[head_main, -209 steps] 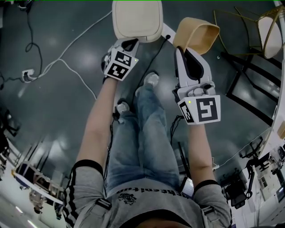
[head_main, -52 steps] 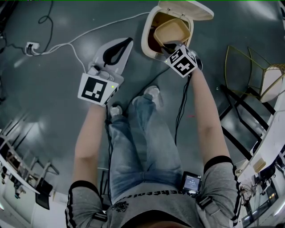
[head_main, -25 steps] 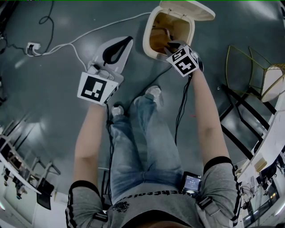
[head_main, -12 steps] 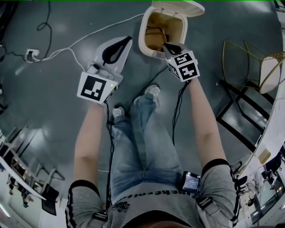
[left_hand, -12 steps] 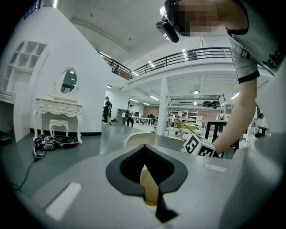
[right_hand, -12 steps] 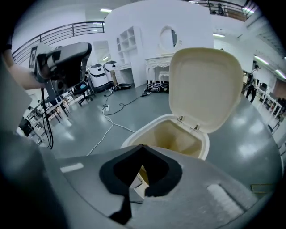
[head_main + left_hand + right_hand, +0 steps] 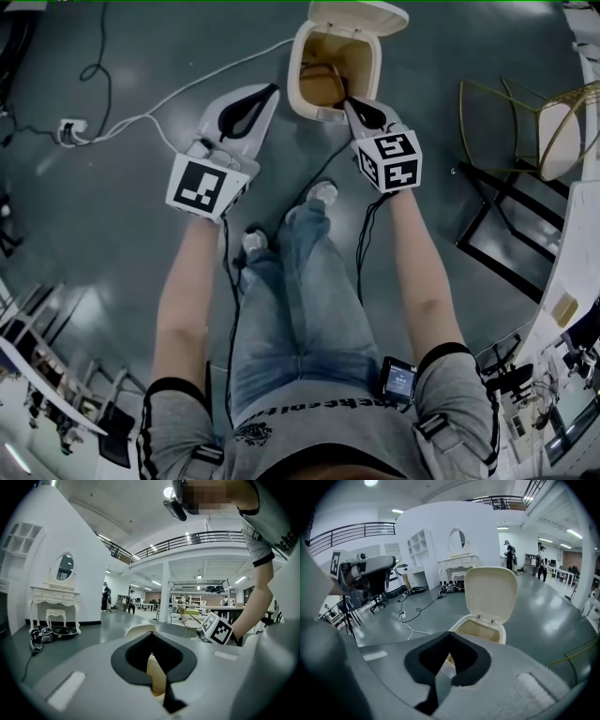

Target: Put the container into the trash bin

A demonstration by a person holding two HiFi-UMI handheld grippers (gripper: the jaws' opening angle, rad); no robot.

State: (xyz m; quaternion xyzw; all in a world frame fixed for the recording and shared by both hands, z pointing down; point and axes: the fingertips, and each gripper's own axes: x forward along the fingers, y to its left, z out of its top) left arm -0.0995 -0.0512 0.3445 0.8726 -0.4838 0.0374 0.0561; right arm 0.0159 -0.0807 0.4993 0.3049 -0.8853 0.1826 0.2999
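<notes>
Two grippers, both with their jaws pressed together on nothing. My right gripper (image 7: 349, 101) has its tips just over the near rim of the bin (image 7: 302, 58). Its own view shows the black pads meeting at a point, with the bin's mouth straight ahead. The lid (image 7: 361, 14) is tipped back and upright at the far side, so the mouth is clear from above and from my side. The container (image 7: 323, 84) lies down inside the bin, toward its left wall, below the rim and apart from my right tips.

My left gripper (image 7: 270, 89) hangs just left of the bin, near its left wall but not touching, tips pointing forward. In its own view the pads are closed to a point, and something cream shows through the gap behind them.

Left of that gripper the floor (image 7: 94, 234) is wide and bare apart from a white cable (image 7: 169, 103) that curves toward the bin. On the right, a gold-framed chair (image 7: 506, 103) stands well apart from the bin, with open floor between. My shoes (image 7: 322, 192) are just behind the bin's near edge.
</notes>
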